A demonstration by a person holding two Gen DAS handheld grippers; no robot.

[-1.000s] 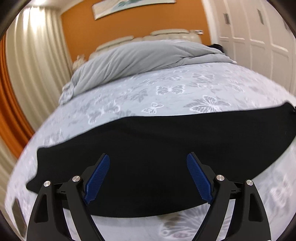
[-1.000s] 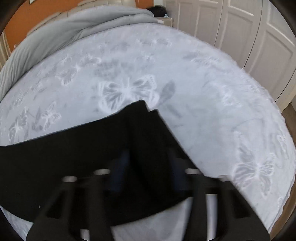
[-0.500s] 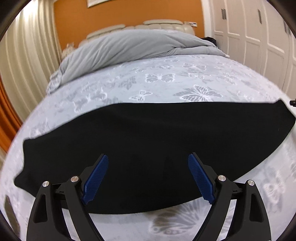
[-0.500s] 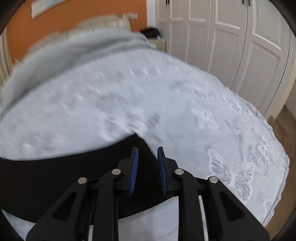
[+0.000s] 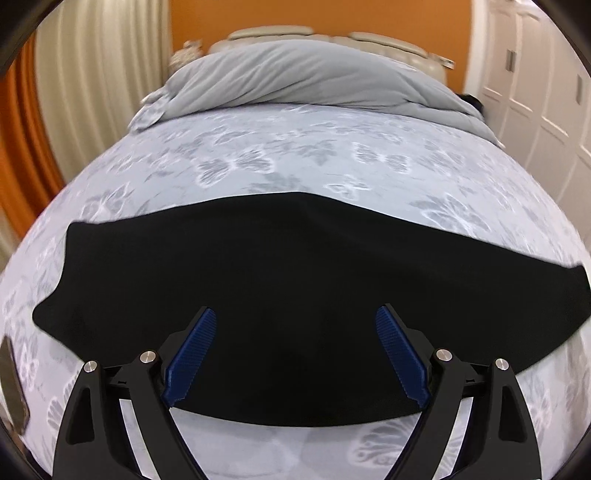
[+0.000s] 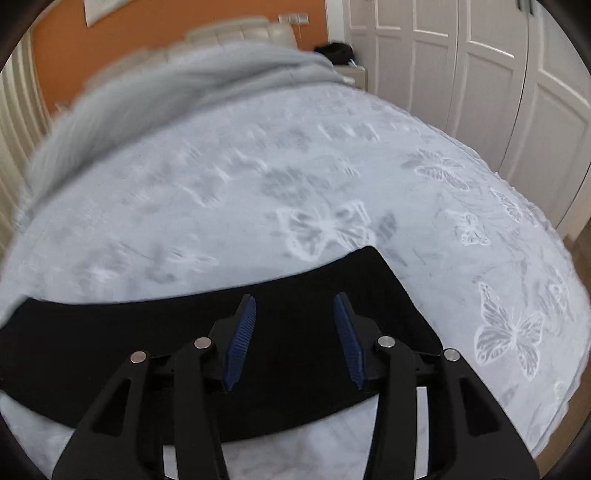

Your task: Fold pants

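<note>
Left tool [image 5: 295, 354] hangs over the pants [image 5: 280, 280], jaws spread wide and holding nothing. Right tool [image 6: 295, 339] hangs over the pants' end, jaws apart, gripping nothing. The pants lie flat on the bed [image 5: 332, 158].

We look from the left hand-held gripper [image 5: 295, 347] low over the bed [image 5: 295, 162], facing the headboard [image 5: 280, 33]. From the right hand-held gripper [image 6: 295, 332] we face the same way, angled toward the white wardrobe doors [image 6: 480, 74]. Both views share the black pants [image 5: 295, 280] close below and the grey duvet [image 6: 166, 92].
</note>
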